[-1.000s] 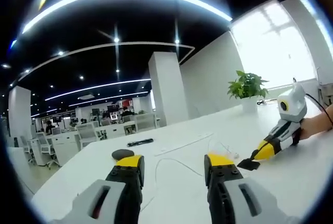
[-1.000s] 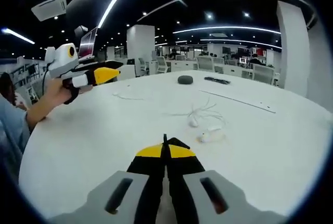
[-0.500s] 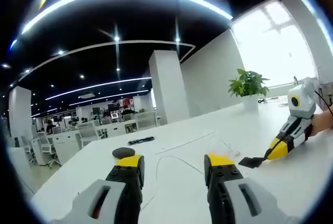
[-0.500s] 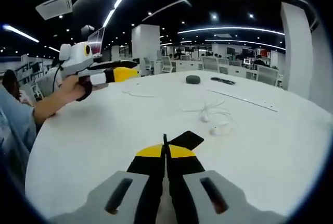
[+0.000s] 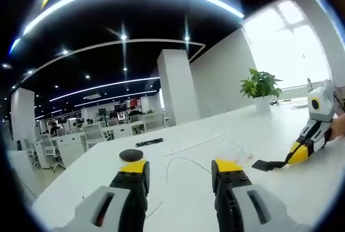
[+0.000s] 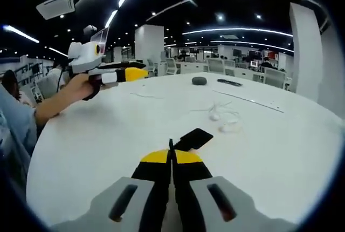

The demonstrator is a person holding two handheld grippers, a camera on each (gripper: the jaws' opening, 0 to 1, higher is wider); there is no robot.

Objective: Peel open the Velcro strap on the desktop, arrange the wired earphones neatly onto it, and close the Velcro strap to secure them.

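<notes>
White surface [image 6: 97,140] carries earphones [image 6: 223,117] at centre; my right gripper [image 6: 172,159] pinches the strap [image 6: 193,138], left gripper [image 5: 178,174] fingers spread.

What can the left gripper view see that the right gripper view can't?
The left gripper view alone has a potted plant by a bright window. The right gripper view alone has a person's sleeve and a hand holding the left claw. Both share the white table, the earphones, a dark puck, and the black strap pinched in the right claw, whose jaws are shut on it.
</notes>
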